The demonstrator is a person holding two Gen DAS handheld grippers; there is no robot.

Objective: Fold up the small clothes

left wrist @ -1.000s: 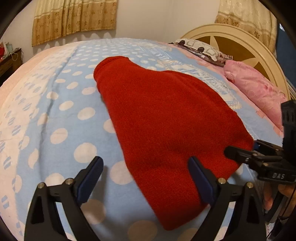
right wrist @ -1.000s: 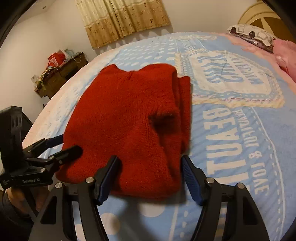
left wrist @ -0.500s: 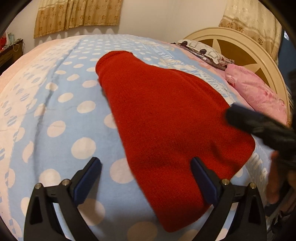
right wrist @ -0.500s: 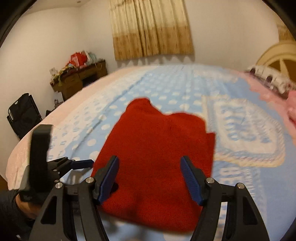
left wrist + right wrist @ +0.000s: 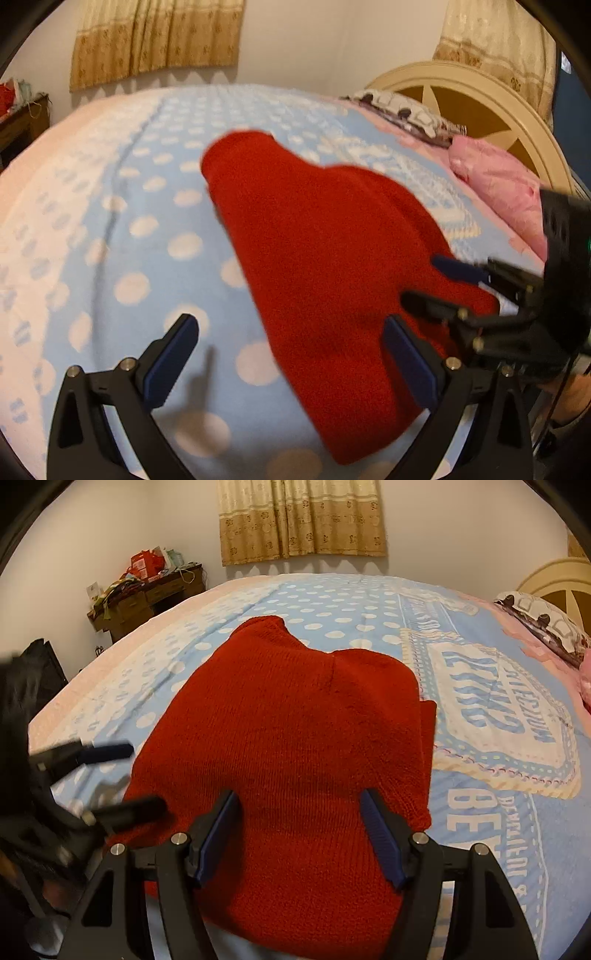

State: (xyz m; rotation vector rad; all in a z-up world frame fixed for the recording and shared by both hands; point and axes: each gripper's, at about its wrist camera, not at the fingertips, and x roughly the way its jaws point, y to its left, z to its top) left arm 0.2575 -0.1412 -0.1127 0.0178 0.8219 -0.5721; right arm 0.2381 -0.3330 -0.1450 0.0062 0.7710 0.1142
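Red knit sweater (image 5: 295, 746) is lying flat on the blue polka-dot bedspread (image 5: 122, 236), already partly folded w/ one side tucked over so a double layer is showing along its right edge in the right wrist view. Neck end is pointing toward the curtains (image 5: 303, 520); hem end is nearest both cams.

Left gripper (image 5: 291, 362) is hovering over the hem's left corner, jaws wide apart, nothing btwn the pads, one finger over bare bedspread and the other over red cloth. Right gripper (image 5: 303, 834) is hanging over the hem's middle, jaws partly apart, cloth below but pads not pinching it. Each gripper is also showing blurred in the other's view.

Handling guess: sweater is looking soft, light, floppy, thick-ish knit, not slippery, not fragile; it's likely sagging if lifted from one point and layers may be sliding apart. Best hold prob. both hem corners, pinching thru all layers at the edge, then carrying the hem toward the neck. Loose knit could be snagging on pad ridges.
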